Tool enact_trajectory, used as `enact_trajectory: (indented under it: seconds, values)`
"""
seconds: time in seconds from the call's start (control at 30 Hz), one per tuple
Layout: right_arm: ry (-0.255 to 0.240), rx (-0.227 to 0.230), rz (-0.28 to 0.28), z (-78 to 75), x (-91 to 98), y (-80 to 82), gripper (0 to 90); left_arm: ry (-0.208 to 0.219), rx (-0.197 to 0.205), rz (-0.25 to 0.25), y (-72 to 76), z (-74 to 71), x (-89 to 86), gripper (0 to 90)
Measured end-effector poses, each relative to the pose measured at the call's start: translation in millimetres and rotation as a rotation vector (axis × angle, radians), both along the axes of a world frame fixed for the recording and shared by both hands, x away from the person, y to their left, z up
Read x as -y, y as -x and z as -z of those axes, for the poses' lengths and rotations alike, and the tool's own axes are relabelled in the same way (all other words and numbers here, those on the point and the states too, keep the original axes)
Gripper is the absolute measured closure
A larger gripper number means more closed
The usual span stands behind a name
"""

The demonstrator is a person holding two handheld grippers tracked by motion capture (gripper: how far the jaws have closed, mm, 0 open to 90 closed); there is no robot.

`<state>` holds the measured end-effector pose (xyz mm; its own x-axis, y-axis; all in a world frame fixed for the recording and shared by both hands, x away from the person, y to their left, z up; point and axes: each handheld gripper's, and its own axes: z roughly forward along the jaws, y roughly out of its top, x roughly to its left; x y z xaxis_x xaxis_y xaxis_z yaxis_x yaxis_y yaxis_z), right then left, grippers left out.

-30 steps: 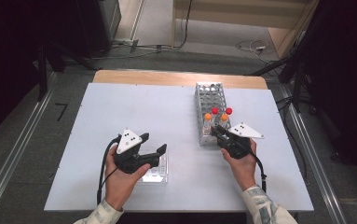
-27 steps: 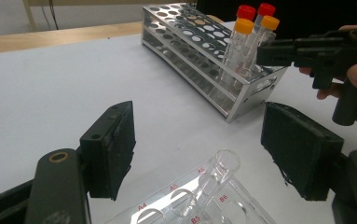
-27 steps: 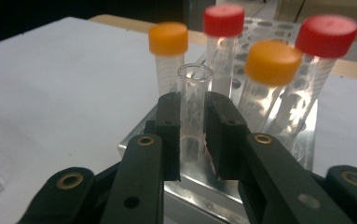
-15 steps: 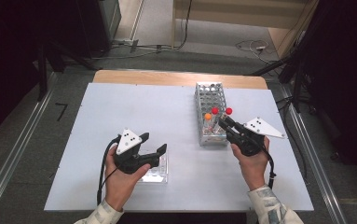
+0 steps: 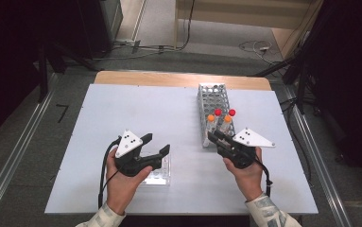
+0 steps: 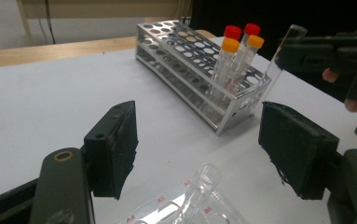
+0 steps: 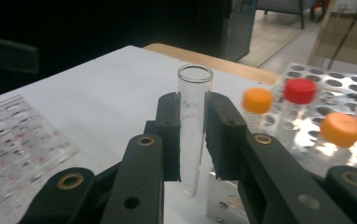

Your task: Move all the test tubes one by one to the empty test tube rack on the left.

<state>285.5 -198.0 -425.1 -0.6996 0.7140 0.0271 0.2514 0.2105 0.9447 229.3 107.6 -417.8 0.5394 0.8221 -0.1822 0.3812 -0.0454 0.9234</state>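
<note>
We are pinching the uncapped tube (image 7: 194, 116) upright in the right gripper (image 7: 194, 140) jaws at the rack's (image 5: 212, 97) six o'clock end, clear for slotting; the left gripper (image 6: 199, 149) jaws are spreading idle over the clear tray (image 5: 162, 176).

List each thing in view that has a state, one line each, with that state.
right gripper: shut on the open glass tube
open glass tube: uncapped, upright, clamped between the pads, lifted beside the rack
left gripper: open, nothing between its pads, above the clear tray
metal rack: standing on the table, four capped tubes at its near end
capped tubes: two red caps, two orange, closed, upright
clear tray: flat on the table
</note>
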Motion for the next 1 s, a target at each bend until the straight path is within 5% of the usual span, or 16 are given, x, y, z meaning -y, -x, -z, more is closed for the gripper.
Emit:
enact_trajectory:
  seconds: [0.37,0.57,1.0]
  values:
    - [0.033,-0.020,-0.104,11.5,-30.1,16.6,73.0,0.012,0.014,0.052,-0.8,-10.4,19.4,34.1]
    - [0.055,-0.014,-0.146,14.1,-42.3,26.3,73.0,0.013,0.017,0.112,-3.6,-15.2,37.1,43.9]
    - [0.064,0.006,-0.165,11.6,-48.6,33.2,73.1,-0.009,-0.007,0.173,-13.5,-11.0,55.8,61.0]
